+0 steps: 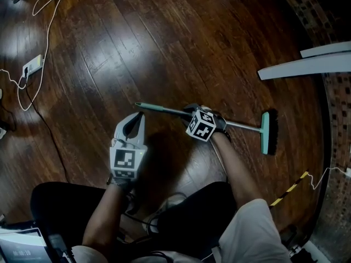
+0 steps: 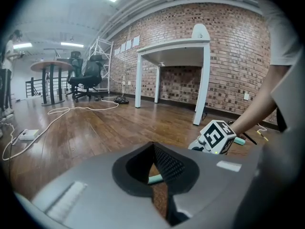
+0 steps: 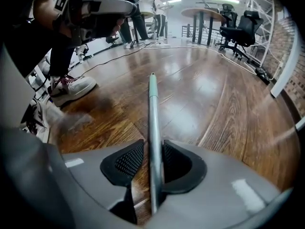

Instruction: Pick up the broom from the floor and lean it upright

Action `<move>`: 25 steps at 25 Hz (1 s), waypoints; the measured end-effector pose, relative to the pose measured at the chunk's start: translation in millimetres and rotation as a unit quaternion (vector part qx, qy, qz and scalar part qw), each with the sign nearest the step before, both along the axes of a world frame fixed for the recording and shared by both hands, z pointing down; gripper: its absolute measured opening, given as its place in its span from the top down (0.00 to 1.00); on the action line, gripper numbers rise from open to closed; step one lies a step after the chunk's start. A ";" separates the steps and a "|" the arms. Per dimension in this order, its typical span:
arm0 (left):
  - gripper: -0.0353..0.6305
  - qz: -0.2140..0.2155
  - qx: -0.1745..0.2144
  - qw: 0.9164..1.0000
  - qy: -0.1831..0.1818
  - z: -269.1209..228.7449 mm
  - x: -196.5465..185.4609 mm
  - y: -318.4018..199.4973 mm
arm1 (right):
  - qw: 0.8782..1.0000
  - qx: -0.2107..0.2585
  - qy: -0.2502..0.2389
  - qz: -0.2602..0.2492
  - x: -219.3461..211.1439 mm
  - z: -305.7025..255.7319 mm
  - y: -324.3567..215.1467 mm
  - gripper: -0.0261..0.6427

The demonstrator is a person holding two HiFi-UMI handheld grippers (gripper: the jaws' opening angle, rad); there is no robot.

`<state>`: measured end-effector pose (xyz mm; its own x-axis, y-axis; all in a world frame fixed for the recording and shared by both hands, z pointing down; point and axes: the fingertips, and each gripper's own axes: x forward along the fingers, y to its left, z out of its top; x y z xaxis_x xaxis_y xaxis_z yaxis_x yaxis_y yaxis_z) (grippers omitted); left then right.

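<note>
- dark wooden floor (image 1: pixel 164 32) is spreading glossy and open up and to the left of the person, and the widest free room is lying there.
- a brick wall (image 1: pixel 340 108) is running down the right edge, and a white table (image 1: pixel 307 66) is jutting in from the upper right, its edge standing well apart from the broom.
- the broom (image 1: pixel 244 126) is stretching flat and low across the floor just ahead of the person's knees, its teal head (image 1: pixel 269 132) pointing toward the wall side and its handle tip (image 1: pixel 137 104) pointing left; whether it is resting on the boards or just off them is not showing.
- the right gripper (image 3: pixel 153 156) is clamping the handle near its middle, jaws drawn narrow with the shaft running straight out between the pads.
- the left gripper (image 2: pixel 155 166) is hovering just beside the handle tip, its jaws standing a narrow way apart with nothing between them, and the teal tip is showing through the gap.
- a power strip (image 1: pixel 33 64) and a looping white cable (image 1: pixel 46 15) are lying at the far left edge, well apart from the broom.
- a yellow-and-black striped cable (image 1: pixel 289 189) is lying at the lower right, near the wall.
- office chairs (image 2: pixel 88 73) and a round table (image 2: pixel 50 66) are standing far across the open floor.
</note>
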<state>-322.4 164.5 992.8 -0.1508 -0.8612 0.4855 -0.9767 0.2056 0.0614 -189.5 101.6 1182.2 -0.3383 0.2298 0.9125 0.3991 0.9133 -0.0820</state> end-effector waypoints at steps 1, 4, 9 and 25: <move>0.94 0.003 0.000 1.000 0.000 0.1 1.3 -0.6 | 1.000 0.000 0.003 0.000 0.1 0.0 0.8 0.75; 0.94 0.007 0.000 1.000 0.002 -0.1 5.9 -0.2 | 1.000 -0.002 0.019 0.000 2.4 0.5 4.8 0.82; 0.94 -0.004 0.007 1.000 0.000 -9.5 4.2 4.9 | 1.000 0.017 0.021 0.005 9.0 -6.8 -0.1 0.83; 0.94 0.006 0.039 0.999 0.023 -177.8 -1.5 -13.2 | 0.968 0.135 -0.085 0.195 54.0 -222.9 -89.8 0.83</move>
